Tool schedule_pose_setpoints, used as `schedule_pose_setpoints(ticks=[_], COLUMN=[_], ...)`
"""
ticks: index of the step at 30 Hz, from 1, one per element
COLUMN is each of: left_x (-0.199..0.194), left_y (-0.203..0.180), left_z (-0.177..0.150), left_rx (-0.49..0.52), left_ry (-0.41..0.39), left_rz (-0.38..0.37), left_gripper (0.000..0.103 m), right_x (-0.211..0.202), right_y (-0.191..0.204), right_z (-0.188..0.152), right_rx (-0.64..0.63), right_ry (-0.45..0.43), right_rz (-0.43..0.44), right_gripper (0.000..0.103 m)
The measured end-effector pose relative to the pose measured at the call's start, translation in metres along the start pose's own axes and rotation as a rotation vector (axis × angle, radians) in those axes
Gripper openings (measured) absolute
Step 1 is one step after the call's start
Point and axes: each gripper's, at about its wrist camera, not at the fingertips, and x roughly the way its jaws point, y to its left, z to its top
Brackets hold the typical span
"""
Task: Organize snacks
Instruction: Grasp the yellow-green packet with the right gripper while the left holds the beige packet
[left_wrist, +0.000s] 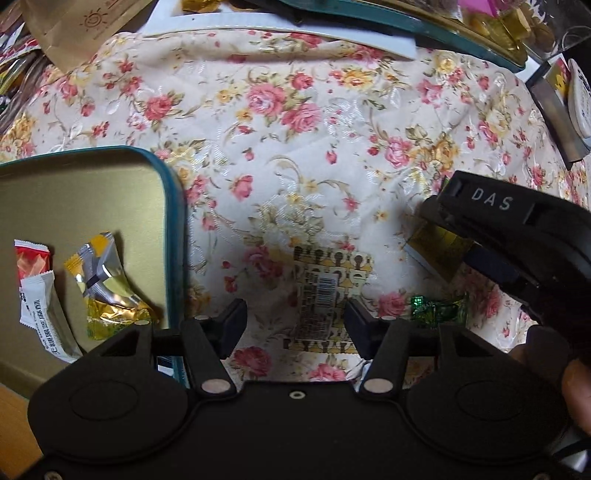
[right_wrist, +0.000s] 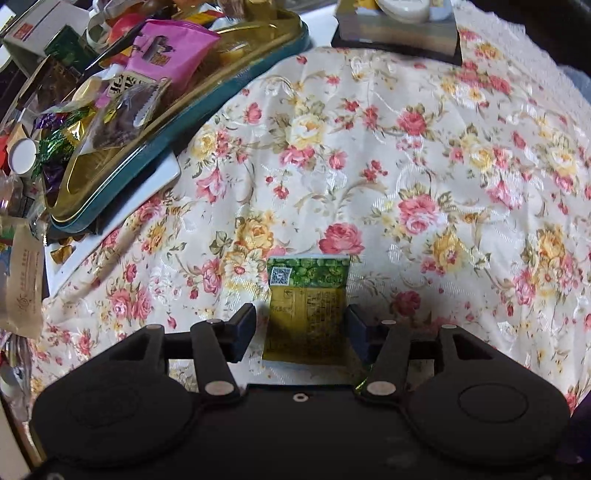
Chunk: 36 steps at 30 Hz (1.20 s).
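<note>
We see the left gripper (left_wrist: 295, 325) pointing down at the bench, which is covered by a floral cloth (left_wrist: 295, 129). Its jaws stand partly spread. Between them lies a flat yellow-patterned snack packet (left_wrist: 327, 291), barcode side up, on the cloth; we cannot tell whether the pads touch its edges.

To the left of these jaws sits a teal-rimmed tin (left_wrist: 173, 206) with a gold interior. It contains a crumpled yellow-and-silver wrapper (left_wrist: 107, 280) and a red-and-white sachet (left_wrist: 35, 291). Just right of the jaws lies a green foil candy (left_wrist: 436, 310).

The right gripper (right_wrist: 301, 330) also points down at the cloth. Its jaws are partly spread, with a green-and-gold snack packet (right_wrist: 308, 299) lying flat between them. A narrow gap shows at the left pad, so the packet is not pinched. In the left wrist view this gripper (left_wrist: 448, 254) appears to the right of the left jaws, over the same gold packet (left_wrist: 439, 251).

Ahead and to the left of the right jaws, well apart, stands a second teal tin (right_wrist: 221, 92) heaped with assorted snacks, including a pink pouch (right_wrist: 173, 48).
</note>
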Motion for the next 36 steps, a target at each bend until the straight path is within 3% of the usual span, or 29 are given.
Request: schedule_pose_setpoints(ticks=[4, 9, 14, 31, 32, 34, 36], left_x=[0.005, 0.008, 0.004, 0.032, 0.031, 0.028, 0.027], left_y=[0.02, 0.024, -0.01, -0.056, -0.058, -0.061, -0.064], left_z=[0.001, -0.005, -0.015, -0.028, -0.028, -0.028, -0.024], left_rx=[-0.017, 0.003, 0.045, 0.113, 0.117, 0.138, 0.146], left_ry=[0.02, 0.017, 0.004, -0.001, -0.006, -0.021, -0.026], left_rz=[-0.015, -0.019, -0.005, 0.056, 0.064, 0.073, 0.05], left_gripper=[0.061, 0.061, 0.061, 0.06, 0.06, 0.047, 0.046], right_x=[0.001, 0.0, -0.01, -0.051, -0.053, -0.055, -0.056], right_y=[0.014, 0.02, 0.0, -0.043, -0.043, -0.044, -0.043], right_z=[-0.009, -0.015, -0.009, -0.001, -0.002, -0.002, -0.002], right_rx=[-0.121, -0.207, -0.144, -0.074, -0.073, -0.068, -0.068], right_ry=[-0.027, -0.041, -0.006, -0.027, -0.027, -0.028, -0.029], right_rz=[-0.046, -0.06, -0.004, 0.131, 0.137, 0.147, 0.152], right_gripper=[0.058, 0.046, 0.043, 0.044, 0.044, 0.044, 0.044])
